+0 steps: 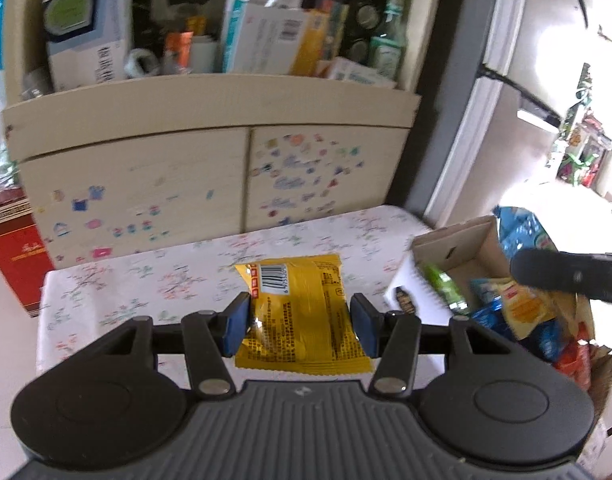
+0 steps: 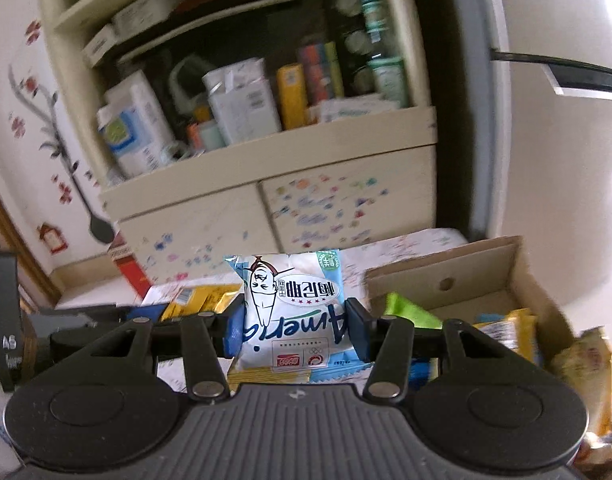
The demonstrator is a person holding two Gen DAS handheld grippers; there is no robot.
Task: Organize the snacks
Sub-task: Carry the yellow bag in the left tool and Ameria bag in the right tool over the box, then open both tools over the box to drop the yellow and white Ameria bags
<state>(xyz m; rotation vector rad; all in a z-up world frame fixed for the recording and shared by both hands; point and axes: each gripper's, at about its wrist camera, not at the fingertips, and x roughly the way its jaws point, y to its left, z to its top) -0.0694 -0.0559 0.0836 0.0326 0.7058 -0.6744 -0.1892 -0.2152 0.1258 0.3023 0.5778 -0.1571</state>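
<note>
Gripping our yellow snack packet (image 1: 301,312) in the left hand-held gripper (image 1: 301,324), white snack packet (image 2: 293,312) clamped in the right hand-held gripper (image 2: 295,330), cardboard box (image 2: 486,276) right of it.

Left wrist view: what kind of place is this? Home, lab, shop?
Most likely a home, perhaps a child's room. A cream cabinet has stickers and scribbles on its doors, its open shelf is crammed with boxes and bottles, and a floral tablecloth covers the table beside a cardboard box of snacks.

Shelf items (image 2: 241,108) are blurred; the cardboard box (image 1: 458,248) is partly hidden.
</note>
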